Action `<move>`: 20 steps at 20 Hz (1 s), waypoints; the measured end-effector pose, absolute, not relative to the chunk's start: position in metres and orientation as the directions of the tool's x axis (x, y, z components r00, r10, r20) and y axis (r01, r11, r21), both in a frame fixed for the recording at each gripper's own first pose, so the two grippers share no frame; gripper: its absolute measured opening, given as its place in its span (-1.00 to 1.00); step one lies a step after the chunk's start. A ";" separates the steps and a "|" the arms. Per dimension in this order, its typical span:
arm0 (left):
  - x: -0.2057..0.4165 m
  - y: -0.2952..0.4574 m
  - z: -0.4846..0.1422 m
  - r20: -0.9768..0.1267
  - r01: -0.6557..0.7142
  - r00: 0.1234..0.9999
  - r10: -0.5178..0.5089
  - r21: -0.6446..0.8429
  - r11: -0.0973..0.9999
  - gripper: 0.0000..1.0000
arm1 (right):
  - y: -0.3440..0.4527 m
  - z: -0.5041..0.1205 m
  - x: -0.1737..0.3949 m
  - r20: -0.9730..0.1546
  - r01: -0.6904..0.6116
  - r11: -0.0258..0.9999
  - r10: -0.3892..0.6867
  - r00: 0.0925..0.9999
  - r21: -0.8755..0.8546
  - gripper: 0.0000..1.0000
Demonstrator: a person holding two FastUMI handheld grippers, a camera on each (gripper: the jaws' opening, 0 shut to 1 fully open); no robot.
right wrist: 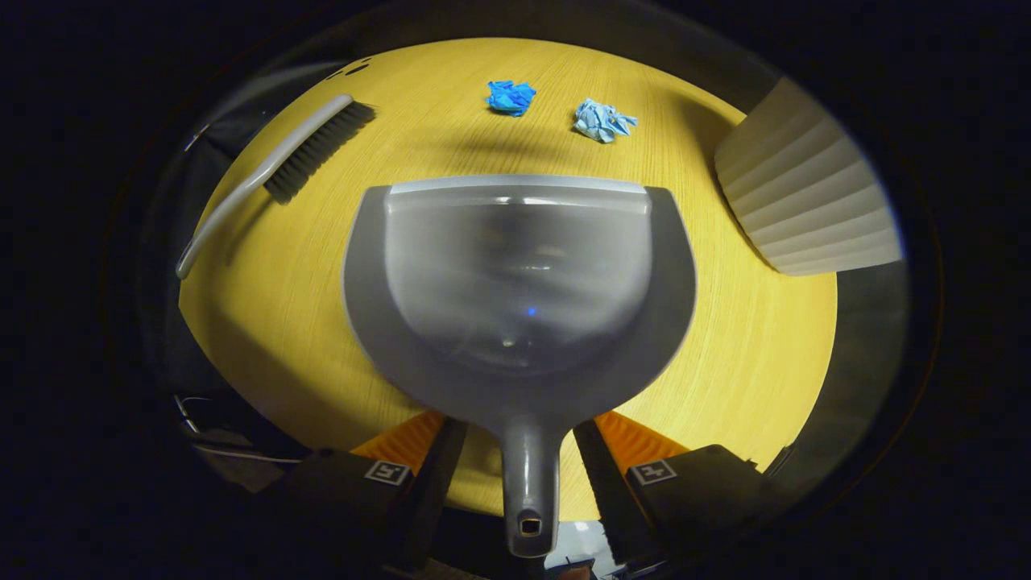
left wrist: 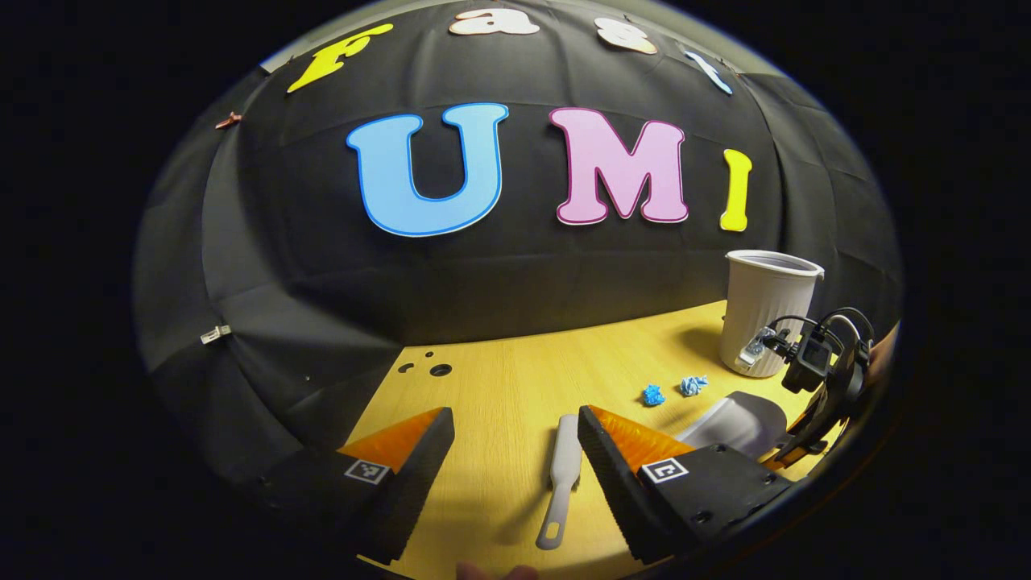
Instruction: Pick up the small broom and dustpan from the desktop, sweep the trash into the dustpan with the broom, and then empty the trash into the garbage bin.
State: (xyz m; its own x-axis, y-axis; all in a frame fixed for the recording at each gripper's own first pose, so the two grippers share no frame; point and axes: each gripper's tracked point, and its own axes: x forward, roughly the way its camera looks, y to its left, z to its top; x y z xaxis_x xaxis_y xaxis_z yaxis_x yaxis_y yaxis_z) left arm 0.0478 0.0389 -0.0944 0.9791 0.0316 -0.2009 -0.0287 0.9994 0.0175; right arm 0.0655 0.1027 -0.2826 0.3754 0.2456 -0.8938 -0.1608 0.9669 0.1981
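Broom (right wrist: 278, 165) lies at the far left of the yellow desktop (right wrist: 266, 322) in the right gripper view, its long axis running diagonally, grey handle toward the near left edge and dark bristles toward the far side. One broom, one dustpan, two paper wads and one bin are on the desk. To its right the grey dustpan (right wrist: 515, 274) sits flat in the middle, its wide mouth facing away toward the trash and its handle pointing straight back between the fingers of the right gripper (right wrist: 515, 475). Those fingers stand apart on either side of the handle, with a gap on each side, holding nothing. Beyond the mouth lie the darker blue wad (right wrist: 511, 96) and, just right of it, the paler wad (right wrist: 602, 121), well apart from the broom. The ribbed white garbage bin (right wrist: 805, 201) stands at the far right.

In the left gripper view, the left gripper (left wrist: 515, 435) is wide open and empty, the broom's handle (left wrist: 561, 479) lying on the desk between its fingers nearer the right one, pointing back toward the camera.
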 end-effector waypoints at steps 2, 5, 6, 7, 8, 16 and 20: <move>0.050 0.041 -0.097 -0.207 -0.027 0.978 0.029 0.014 1.000 0.95 | 0.097 -0.286 0.069 -0.904 -0.142 0.974 0.217 0.369 0.176 0.05; 0.054 0.038 -0.105 -0.232 -0.007 0.973 0.008 0.006 1.000 0.94 | 0.093 -0.286 0.074 -0.894 -0.167 0.974 0.209 0.397 0.153 -0.37; 0.056 0.034 -0.108 -0.248 0.007 0.969 -0.006 0.004 1.000 0.95 | 0.091 -0.287 0.074 -0.889 -0.181 0.973 0.209 0.408 0.145 -0.40; 0.058 0.030 -0.112 -0.263 0.028 0.964 -0.028 -0.001 1.000 0.94 | 0.089 -0.288 0.072 -0.888 -0.200 0.969 0.216 0.406 0.144 -0.31; 0.060 0.024 -0.115 -0.282 0.051 0.958 -0.051 -0.006 0.999 0.95 | 0.088 -0.288 0.068 -0.890 -0.219 0.964 0.229 0.395 0.151 -0.32; 0.068 -0.022 -0.192 -0.570 0.151 0.797 -0.199 -0.131 0.980 0.94 | 0.072 -0.276 0.057 -0.854 -0.222 0.946 0.311 0.417 0.237 -0.32; 0.056 -0.021 -0.241 -0.733 0.133 0.648 -0.208 -0.160 0.978 0.79 | 0.055 -0.277 0.055 -0.842 -0.224 0.942 0.325 0.430 0.249 -0.32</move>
